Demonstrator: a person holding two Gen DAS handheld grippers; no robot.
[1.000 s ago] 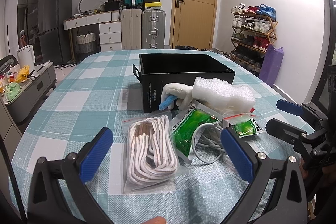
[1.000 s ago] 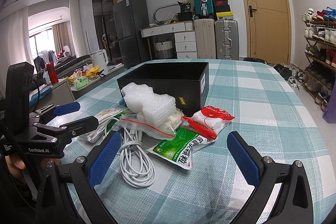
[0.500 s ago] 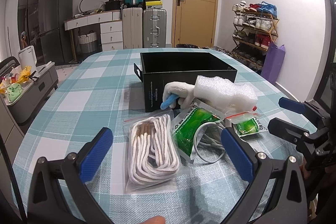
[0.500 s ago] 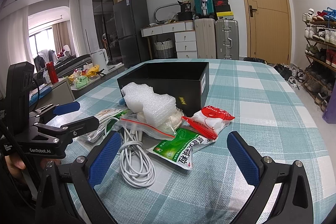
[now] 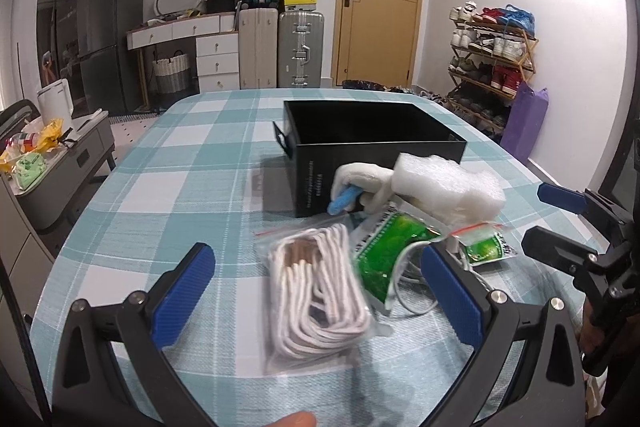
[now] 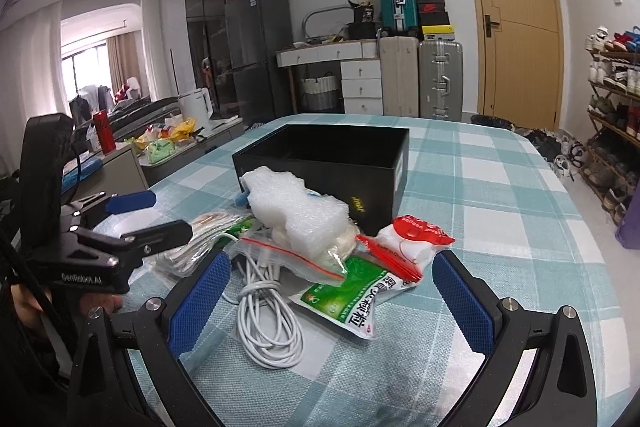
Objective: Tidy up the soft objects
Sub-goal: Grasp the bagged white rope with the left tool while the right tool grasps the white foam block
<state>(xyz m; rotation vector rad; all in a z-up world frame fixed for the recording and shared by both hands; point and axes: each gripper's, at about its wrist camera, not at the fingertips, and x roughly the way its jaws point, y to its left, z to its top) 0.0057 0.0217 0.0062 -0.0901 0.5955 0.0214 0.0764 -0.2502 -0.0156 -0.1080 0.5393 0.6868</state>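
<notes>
Teal-and-white checked tablecloth table (image 5: 168, 187) carries everything. Open black rectangular cardboard box (image 5: 372, 143) mid-table, nothing visible inside. Pile just in front of it: white bubble-wrap foam block (image 6: 296, 211) on top (featherlight, squashy, take by its sides). Clear zip bag of coiled white rope (image 5: 316, 291), limp, film likely slippery, so pinch through coil middle. Loose white cable coil (image 6: 268, 319), floppy. Green printed sachet (image 6: 344, 299), small red-and-white packet (image 6: 408, 243) beside. Left gripper (image 5: 316, 299) spread wide over rope bag, clamping nothing; right gripper (image 6: 332, 295) likewise wide, nothing held.
</notes>
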